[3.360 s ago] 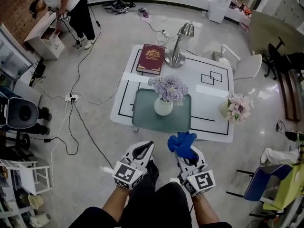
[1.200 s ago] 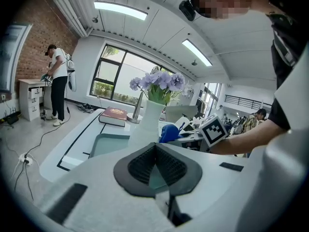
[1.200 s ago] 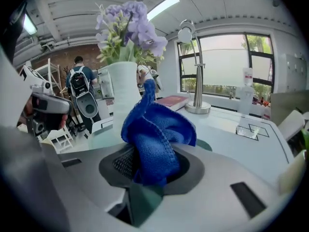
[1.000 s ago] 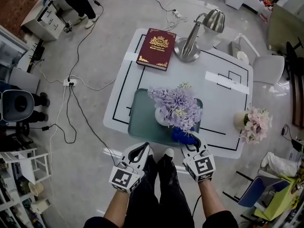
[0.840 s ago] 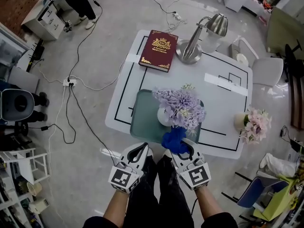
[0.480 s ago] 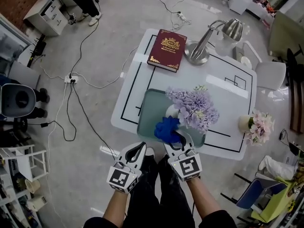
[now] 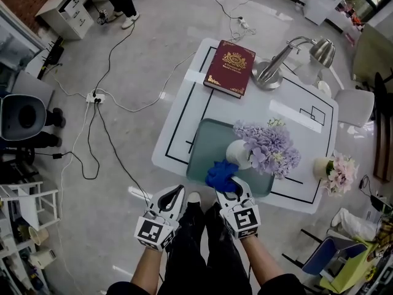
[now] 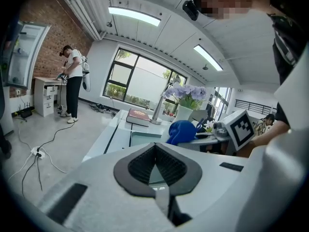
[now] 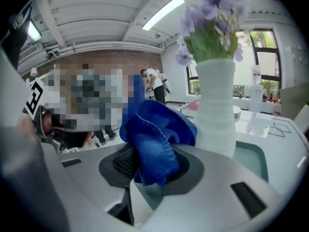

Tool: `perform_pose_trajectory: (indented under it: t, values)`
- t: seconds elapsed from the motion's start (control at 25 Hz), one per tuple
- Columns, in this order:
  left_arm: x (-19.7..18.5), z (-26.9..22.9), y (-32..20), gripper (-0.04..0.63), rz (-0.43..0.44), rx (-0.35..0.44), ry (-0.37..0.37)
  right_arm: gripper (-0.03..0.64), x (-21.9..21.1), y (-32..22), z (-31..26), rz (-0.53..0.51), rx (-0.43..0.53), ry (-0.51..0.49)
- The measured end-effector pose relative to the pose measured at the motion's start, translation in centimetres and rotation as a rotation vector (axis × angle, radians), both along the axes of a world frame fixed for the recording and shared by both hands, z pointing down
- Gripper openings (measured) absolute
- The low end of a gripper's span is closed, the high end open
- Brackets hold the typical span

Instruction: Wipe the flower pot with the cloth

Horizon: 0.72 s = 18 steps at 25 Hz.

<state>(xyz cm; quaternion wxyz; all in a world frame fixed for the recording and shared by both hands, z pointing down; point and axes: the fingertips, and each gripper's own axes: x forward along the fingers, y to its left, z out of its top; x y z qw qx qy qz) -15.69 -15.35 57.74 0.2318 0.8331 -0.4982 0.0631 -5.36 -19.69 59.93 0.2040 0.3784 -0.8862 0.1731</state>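
The white table (image 7: 245, 103) stands ahead of both your grippers, and the green tray (image 7: 206, 143) lies on its near part, under the spot where you work; I take it to be there to catch whatever the wiping brings off; the flower pot (image 7: 238, 154) stands upright on that tray, and seen from your head its purple flowers (image 7: 270, 149) spread beyond it to the right, so the pot's near-left wall is bare and open to you; the blue cloth (image 7: 221, 174) is bunched into a wad and pinched between the jaws of your right gripper (image 7: 232, 192); most of the cloth sticks out past the tips, so I judge that soft cloth, not hard plastic, would meet the pot first; your left gripper (image 7: 172, 195) hangs short of the table's near edge, off to the left of the right one; its jaws are pressed together on nothing, and it seems held back out of the way, though it could steady the pot should it rock; as for the pot and the tool, in the right gripper view the pot (image 9: 219, 105) rises just ahead and a little to the right of the cloth (image 9: 154, 139), very near it; whether cloth and pot already touch I cannot tell; the ribbed wall facing you looks within a short push forward and to the right
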Motion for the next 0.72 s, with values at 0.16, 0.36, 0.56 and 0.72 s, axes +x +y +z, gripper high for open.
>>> perform_pose_trajectory:
  t: [0.16,0.36,0.56,0.72]
  values:
    - [-0.8,-0.3,-0.4,0.005,-0.006,0.008,0.000,0.115,-1.6,-2.5,-4.4,0.083,0.108,-0.068]
    - [-0.6,-0.7,-0.4,0.006,0.011,0.013,0.006,0.115,-1.0,-4.3,-1.9,0.155,0.074,-0.031]
    - [-0.8,-0.7,-0.1,0.006,0.032,0.009,0.004,0.115,-0.1,-4.1,1.7,0.157,-0.003,-0.001]
    - [-0.7,-0.9,0.0,0.005,0.056,0.012,-0.001,0.115,-0.5,-2.6,1.5,0.139,-0.025,-0.043]
